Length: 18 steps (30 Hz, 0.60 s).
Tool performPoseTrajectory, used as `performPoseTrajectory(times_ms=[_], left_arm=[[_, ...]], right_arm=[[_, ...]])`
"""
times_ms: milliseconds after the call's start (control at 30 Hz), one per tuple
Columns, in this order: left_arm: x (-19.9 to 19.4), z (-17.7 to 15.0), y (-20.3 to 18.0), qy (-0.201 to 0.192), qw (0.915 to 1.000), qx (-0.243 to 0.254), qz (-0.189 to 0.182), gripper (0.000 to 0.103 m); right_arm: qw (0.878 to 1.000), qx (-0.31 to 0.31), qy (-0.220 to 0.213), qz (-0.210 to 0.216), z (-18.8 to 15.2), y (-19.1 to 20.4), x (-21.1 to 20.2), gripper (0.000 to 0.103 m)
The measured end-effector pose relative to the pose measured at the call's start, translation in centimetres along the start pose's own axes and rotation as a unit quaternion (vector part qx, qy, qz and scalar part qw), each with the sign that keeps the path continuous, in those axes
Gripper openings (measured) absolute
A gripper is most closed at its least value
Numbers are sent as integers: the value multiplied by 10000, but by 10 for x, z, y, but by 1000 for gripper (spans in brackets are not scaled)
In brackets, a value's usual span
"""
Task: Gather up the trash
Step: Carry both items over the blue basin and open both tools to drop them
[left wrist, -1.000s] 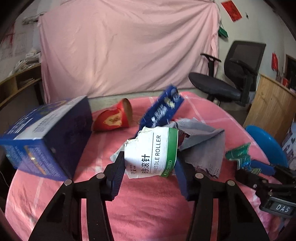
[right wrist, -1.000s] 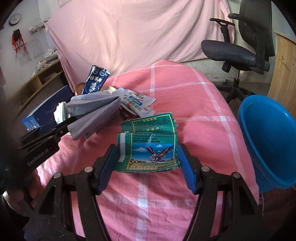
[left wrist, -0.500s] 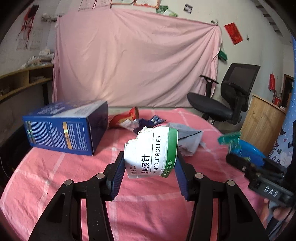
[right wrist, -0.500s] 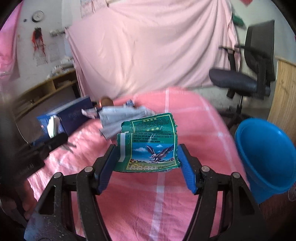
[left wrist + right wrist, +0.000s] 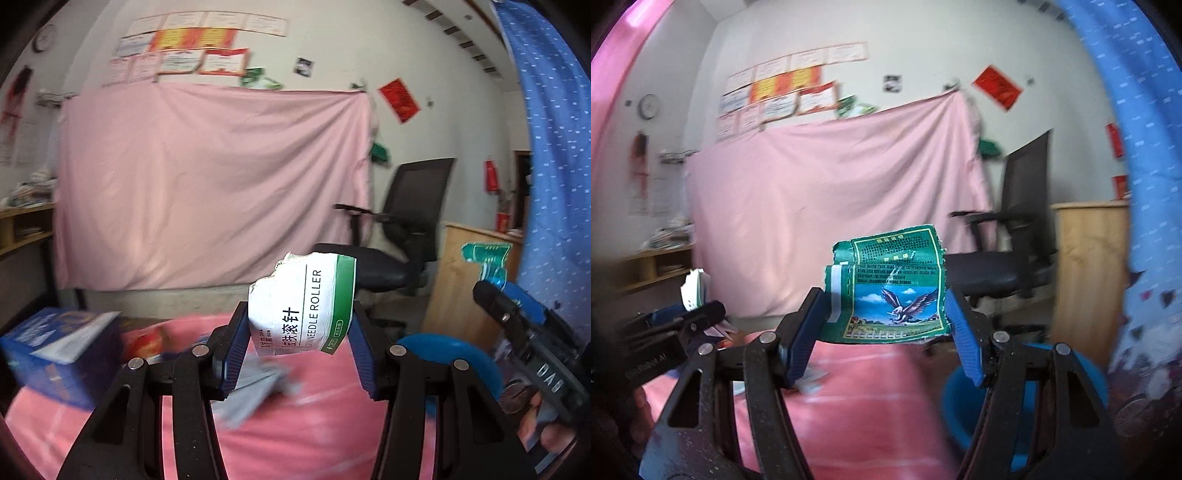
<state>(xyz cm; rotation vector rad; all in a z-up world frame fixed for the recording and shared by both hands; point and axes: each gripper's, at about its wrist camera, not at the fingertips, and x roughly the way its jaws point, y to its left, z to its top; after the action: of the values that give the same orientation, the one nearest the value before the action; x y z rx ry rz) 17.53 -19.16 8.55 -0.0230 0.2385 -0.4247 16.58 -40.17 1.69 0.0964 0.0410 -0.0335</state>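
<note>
Left tongs (image 5: 301,345): clenched on a torn white-and-green paper box (image 5: 304,301), held clear above the bench (image 5: 314,435).
Right tongs (image 5: 886,328): clenched on a green eagle-print wrapper (image 5: 890,284), also lifted off the bench.
Bin: a blue basin (image 5: 1027,391) sits low, to the right of both tongs, beside the bench edge.
Key relation: the right tongs are the nearer to the basin; the left must cross further rightward and down.
Long axis: the box's printed lettering runs upright between the pads.
Left behind: a blue carton (image 5: 59,354) and a grey cloth (image 5: 255,391) on the bench.
</note>
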Motion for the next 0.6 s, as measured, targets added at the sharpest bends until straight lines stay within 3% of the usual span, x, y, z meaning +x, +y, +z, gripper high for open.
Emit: performPoseTrajectory(times_ms=[167, 233, 433, 600], left_arm=[[48, 4, -56, 305, 9975, -38, -643, 46], [74, 1, -84, 519, 9949, 32, -867, 46], [134, -14, -139, 1056, 9883, 174, -1084, 46], [181, -44, -160, 1712, 9788, 367, -1059, 46]], right_arm=[[9965, -102, -181, -814, 1, -49, -12, 79], [9938, 18, -69, -1109, -5, -69, -12, 79], [9843, 594, 508, -1584, -33, -124, 3, 79], [9773, 848, 978, -1675, -54, -152, 13, 79]])
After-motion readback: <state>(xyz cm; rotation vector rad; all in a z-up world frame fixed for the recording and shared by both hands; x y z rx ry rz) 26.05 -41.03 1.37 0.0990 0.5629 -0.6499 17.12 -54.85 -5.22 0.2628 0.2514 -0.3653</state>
